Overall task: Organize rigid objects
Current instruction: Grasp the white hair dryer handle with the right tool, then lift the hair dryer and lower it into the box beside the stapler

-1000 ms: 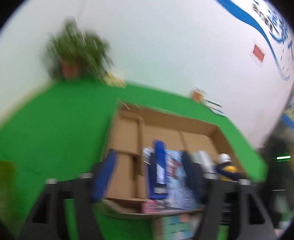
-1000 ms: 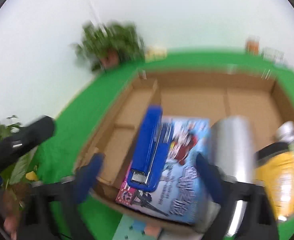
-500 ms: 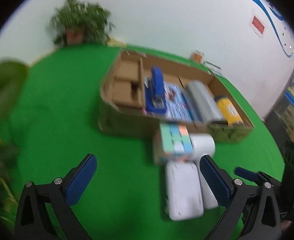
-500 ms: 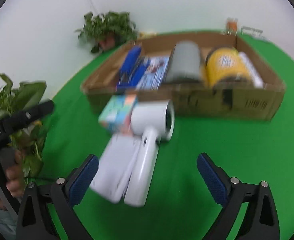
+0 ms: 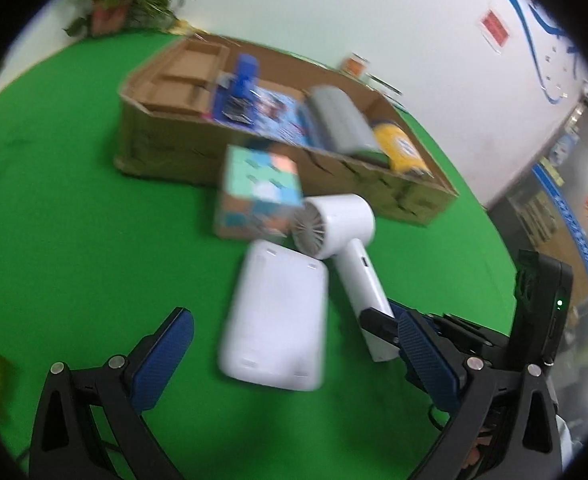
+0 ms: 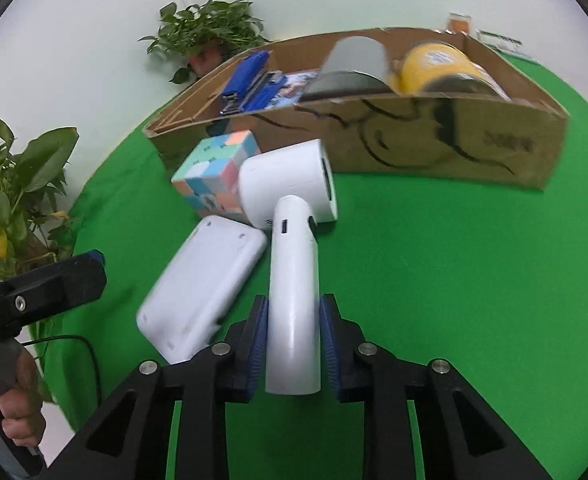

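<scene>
A white hair dryer (image 6: 292, 264) lies on the green table; my right gripper (image 6: 293, 344) is shut on its handle. It also shows in the left wrist view (image 5: 346, 240). A white flat device (image 5: 276, 316) lies beside it, also seen in the right wrist view (image 6: 204, 288). A pastel cube (image 6: 214, 172) sits against the dryer's head, near the cardboard box (image 6: 434, 136). My left gripper (image 5: 290, 354) is open and empty, just in front of the flat device. The box holds a blue stapler (image 6: 246, 76), a grey cylinder (image 6: 354, 60) and a yellow can (image 6: 434, 64).
Potted plants stand at the table's far corner (image 6: 206, 36) and left edge (image 6: 22, 184). The left gripper's body and the hand holding it (image 6: 26, 308) show at left in the right wrist view. Small items (image 5: 354, 66) sit by the wall.
Both grippers pulled back from over the box and dropped toward the table. The right gripper went from open to shut on the hair dryer's handle. The left stays open.
</scene>
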### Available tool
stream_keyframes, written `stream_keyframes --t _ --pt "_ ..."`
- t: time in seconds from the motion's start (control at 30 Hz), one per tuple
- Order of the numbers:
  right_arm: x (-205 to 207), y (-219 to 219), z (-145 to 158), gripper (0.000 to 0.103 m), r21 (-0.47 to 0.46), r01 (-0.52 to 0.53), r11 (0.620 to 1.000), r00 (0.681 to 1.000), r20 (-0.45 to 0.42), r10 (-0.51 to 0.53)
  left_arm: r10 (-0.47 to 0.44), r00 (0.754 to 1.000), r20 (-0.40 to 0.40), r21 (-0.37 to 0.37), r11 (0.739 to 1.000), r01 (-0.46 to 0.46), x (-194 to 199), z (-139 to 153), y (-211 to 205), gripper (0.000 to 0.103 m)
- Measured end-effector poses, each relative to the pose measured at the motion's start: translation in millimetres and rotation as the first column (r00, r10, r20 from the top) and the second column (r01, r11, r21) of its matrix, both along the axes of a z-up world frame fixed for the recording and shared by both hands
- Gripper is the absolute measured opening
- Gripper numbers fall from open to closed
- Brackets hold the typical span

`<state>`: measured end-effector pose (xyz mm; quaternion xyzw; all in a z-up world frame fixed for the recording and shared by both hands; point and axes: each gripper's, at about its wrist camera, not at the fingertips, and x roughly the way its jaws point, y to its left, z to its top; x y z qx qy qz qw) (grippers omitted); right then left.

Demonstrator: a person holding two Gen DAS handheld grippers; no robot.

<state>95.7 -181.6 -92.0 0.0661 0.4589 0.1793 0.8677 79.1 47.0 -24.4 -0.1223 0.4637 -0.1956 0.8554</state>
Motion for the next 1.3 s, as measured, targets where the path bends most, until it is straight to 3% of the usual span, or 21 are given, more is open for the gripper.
stream_keyframes --t 0.1,0.23,0.3,0.37,0.4,0.43,0.5,0.6,0.67,0.73,0.83,0.9,1.03,1.3 --pt "-36.6 -22.2 7.5 0.024 -0.044 0.034 0.998 0.999 0.017 -0.033 -0.075 0.996 -0.041 -0.076 0.995 0.071 -13.9 -3.3 -16.5 0.101" --pt "-85.2 -51.6 12.9 0.023 -0.094 0.111 0.989 0.994 0.032 -0.108 -0.174 0.981 -0.083 -0.213 0.965 0.153 -30.0 -7.6 -42.9 0.101" --pt "-101.7 -57.4 12.9 0.026 -0.075 0.091 0.993 0.996 0.03 -0.089 -0.223 0.97 -0.095 -0.238 0.951 0.195 -31.2 -10.4 -61.4 0.101" --pt "-112.0 -58.2 14.8 0.027 0.007 0.04 0.999 0.998 0.038 -0.04 -0.245 0.962 -0.117 -0.225 0.95 0.215 -27.4 -16.6 -76.8 0.101" --pt "-116.1 -60.0 17.2 0.031 0.043 0.028 0.999 0.998 0.05 -0.03 -0.253 0.959 -0.13 -0.225 0.949 0.22 -24.0 -21.2 -83.8 0.101" --pt "-120.0 -61.5 20.0 0.042 0.053 0.029 0.998 0.998 0.063 -0.032 -0.258 0.956 -0.137 -0.231 0.947 0.222 -21.2 -23.9 -87.3 0.101" --pt "-124.3 -67.1 23.4 0.057 0.044 0.06 0.997 0.995 0.074 -0.063 -0.266 0.948 -0.173 -0.245 0.944 0.22 -18.0 -31.7 -94.4 0.094" --pt "-117.4 -65.1 18.3 0.057 0.058 0.06 0.996 0.998 0.015 -0.061 -0.322 0.926 -0.196 -0.266 0.926 0.266 -18.1 -39.5 -110.4 0.089" --pt "-116.1 -58.4 13.8 0.057 0.045 0.049 0.998 0.999 -0.005 -0.049 -0.347 0.91 -0.225 -0.282 0.918 0.28 -13.2 -45.3 -119.6 0.072" --pt "-115.9 -53.3 10.0 0.056 0.033 0.048 0.998 0.999 -0.015 -0.048 -0.358 0.901 -0.245 -0.288 0.914 0.284 -10.0 -50.8 -124.0 0.066" --pt "-117.0 -48.6 3.1 0.045 0.017 0.059 0.998 0.998 -0.026 -0.059 -0.358 0.896 -0.262 -0.281 0.917 0.284 -8.5 -56.6 -128.4 0.054" --pt "-119.1 -46.7 3.5 0.037 0.013 0.051 0.999 0.999 -0.019 -0.051 -0.368 0.894 -0.257 -0.276 0.914 0.297 -7.8 -56.4 -126.6 0.054" --pt "-123.2 -42.1 3.9 0.035 -0.013 0.038 0.999 0.999 -0.003 -0.038 -0.368 0.897 -0.246 -0.223 0.922 0.317 -8.3 -54.3 -119.7 0.034" --pt "-123.3 -42.2 8.7 0.034 -0.004 0.038 0.999 0.999 0.019 -0.038 -0.348 0.912 -0.216 -0.203 0.93 0.307 -10.3 -51.9 -115.7 0.032"
